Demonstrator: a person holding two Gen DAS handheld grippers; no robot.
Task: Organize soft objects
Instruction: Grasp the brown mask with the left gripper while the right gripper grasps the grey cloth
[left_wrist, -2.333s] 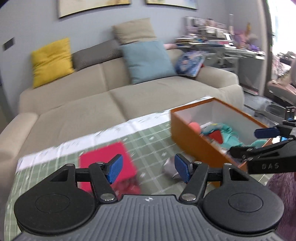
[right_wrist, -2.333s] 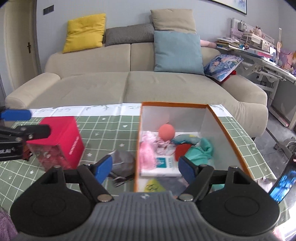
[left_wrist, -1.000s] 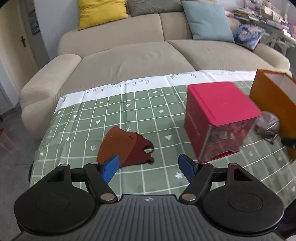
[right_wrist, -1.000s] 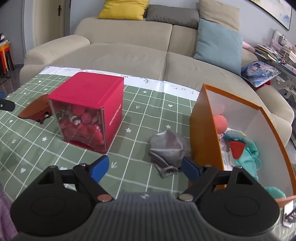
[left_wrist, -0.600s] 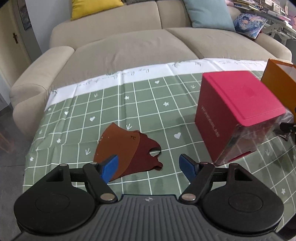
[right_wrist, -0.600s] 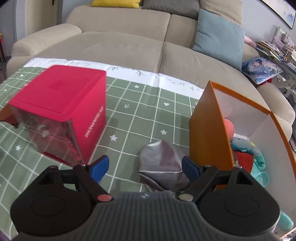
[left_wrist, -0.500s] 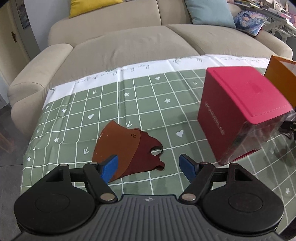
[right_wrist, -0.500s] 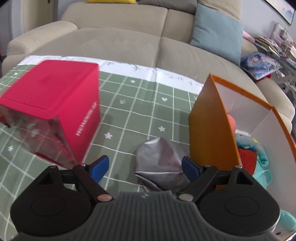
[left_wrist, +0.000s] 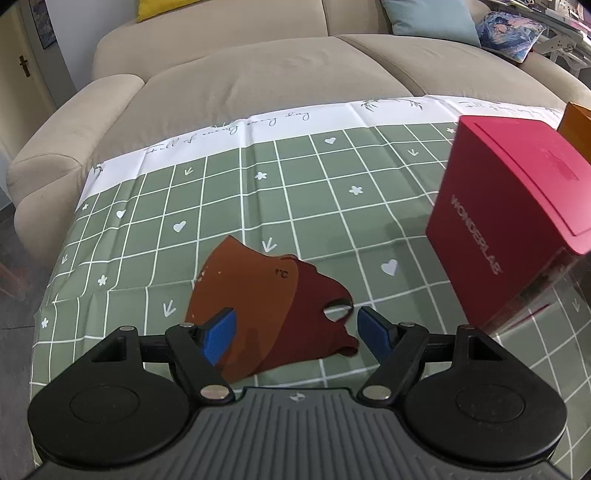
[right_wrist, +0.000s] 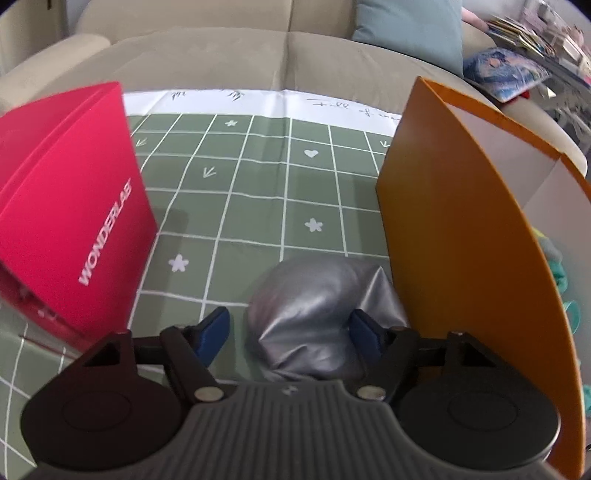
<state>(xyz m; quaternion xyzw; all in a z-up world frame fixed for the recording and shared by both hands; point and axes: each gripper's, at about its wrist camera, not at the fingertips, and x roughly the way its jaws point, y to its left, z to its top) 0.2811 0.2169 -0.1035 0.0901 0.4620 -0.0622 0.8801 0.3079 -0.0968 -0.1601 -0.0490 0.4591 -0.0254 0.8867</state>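
Observation:
An orange-brown face mask (left_wrist: 243, 291) overlaps a dark red face mask (left_wrist: 314, 317) flat on the green checked tablecloth (left_wrist: 295, 206). My left gripper (left_wrist: 295, 330) is open, low over both masks, its blue pads either side of them. A crumpled silver-grey mask (right_wrist: 314, 314) lies on the cloth beside the orange box (right_wrist: 461, 221). My right gripper (right_wrist: 288, 330) is open, close over the grey mask, which sits between the pads toward the right one. Teal cloth (right_wrist: 557, 273) shows inside the box.
A red WONDERLAB box (left_wrist: 517, 221) stands between the masks; it also shows in the right wrist view (right_wrist: 66, 206), close to the left of my right gripper. A beige sofa (left_wrist: 258, 74) runs behind the table edge.
Both grippers have moved down and forward: the left closer over the two flat masks, the right closer over the grey mask. Both stay open.

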